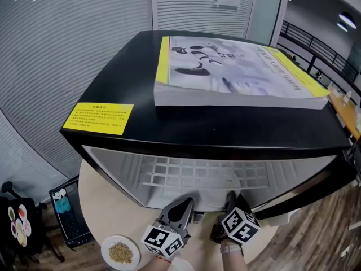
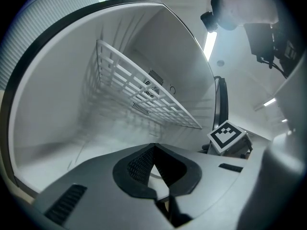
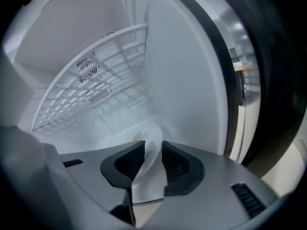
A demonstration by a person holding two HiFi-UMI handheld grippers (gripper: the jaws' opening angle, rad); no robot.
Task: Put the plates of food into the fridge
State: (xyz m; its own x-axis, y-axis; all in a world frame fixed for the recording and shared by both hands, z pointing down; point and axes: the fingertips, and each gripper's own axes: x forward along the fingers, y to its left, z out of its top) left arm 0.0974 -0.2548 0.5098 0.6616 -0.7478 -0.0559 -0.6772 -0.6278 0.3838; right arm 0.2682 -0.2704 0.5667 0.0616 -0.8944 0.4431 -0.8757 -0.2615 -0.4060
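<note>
Head view, fridge (image 1: pixel 121 81) on table (image 1: pixel 96 210), left hand-held gripper (image 1: pixel 183 204) closed, right hand-held gripper (image 1: pixel 230 200) apart

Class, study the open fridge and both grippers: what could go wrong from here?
The white plate stands between the right gripper's parted jaws at the fridge mouth; it might tip or slide out. The plate of food rests near the table edge beside the left gripper; pulling back could knock it.

Fridge (image 1: pixel 113 83) seemingly passable beneath shelf (image 1: pixel 186 174).
</note>
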